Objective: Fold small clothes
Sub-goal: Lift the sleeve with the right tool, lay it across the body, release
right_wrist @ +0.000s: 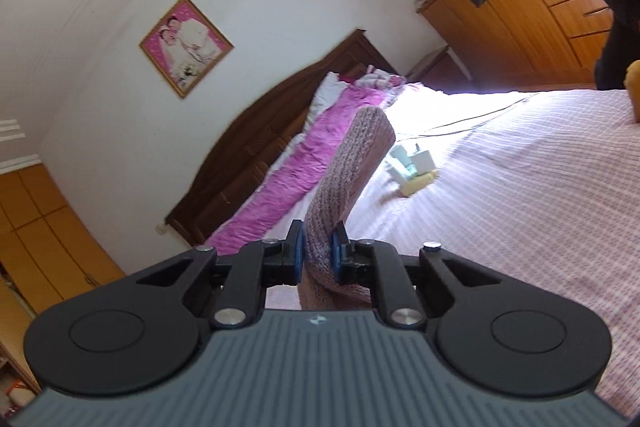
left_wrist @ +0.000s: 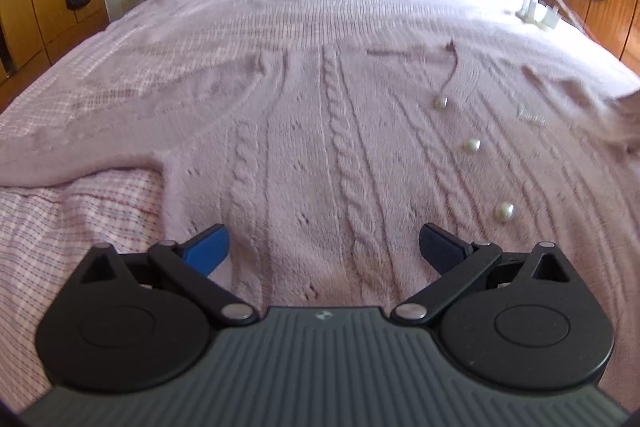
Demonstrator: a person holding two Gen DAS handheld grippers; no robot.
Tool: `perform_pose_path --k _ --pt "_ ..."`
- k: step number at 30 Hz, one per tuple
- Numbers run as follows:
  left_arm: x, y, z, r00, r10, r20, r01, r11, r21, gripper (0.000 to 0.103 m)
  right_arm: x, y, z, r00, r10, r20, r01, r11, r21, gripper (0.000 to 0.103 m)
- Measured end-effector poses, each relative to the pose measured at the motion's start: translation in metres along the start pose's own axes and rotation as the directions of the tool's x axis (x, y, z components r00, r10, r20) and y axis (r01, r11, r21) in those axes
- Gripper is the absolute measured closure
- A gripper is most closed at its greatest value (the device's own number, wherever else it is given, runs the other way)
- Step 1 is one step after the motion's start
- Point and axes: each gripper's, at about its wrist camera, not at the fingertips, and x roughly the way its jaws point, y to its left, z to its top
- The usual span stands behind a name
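My right gripper (right_wrist: 318, 251) pinches the sleeve (right_wrist: 352, 163) at frame centre, my left gripper (left_wrist: 324, 247) hangs wide open and empty over the cardigan (left_wrist: 320, 147) spread across the bed (left_wrist: 80, 219), so I think a fast pull can slip the knit.

Left gripper (left_wrist: 324, 247), jaws apart, above cardigan (left_wrist: 320, 147).
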Motion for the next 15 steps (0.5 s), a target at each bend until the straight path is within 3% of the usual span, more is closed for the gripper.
perform_pose_path --k 4,9,15 --pt "-0.011 0.007 0.01 0.999 0.006 0.032 -0.006 1.0 -0.01 0.0 -0.002 0.038 -0.004 0.999 0.044 -0.021 -0.044 0.999 -0.02 0.088" --pt "-0.011 0.017 0.016 0.997 0.065 -0.03 -0.065 0.998 0.0 0.0 0.003 0.09 -0.019 0.993 0.103 -0.057 -0.107 0.993 -0.058 0.088" --pt "-0.024 0.043 0.012 0.997 0.074 -0.017 -0.075 0.996 -0.041 0.0 0.017 0.152 -0.046 0.965 0.23 -0.125 -0.237 0.97 -0.046 0.088"
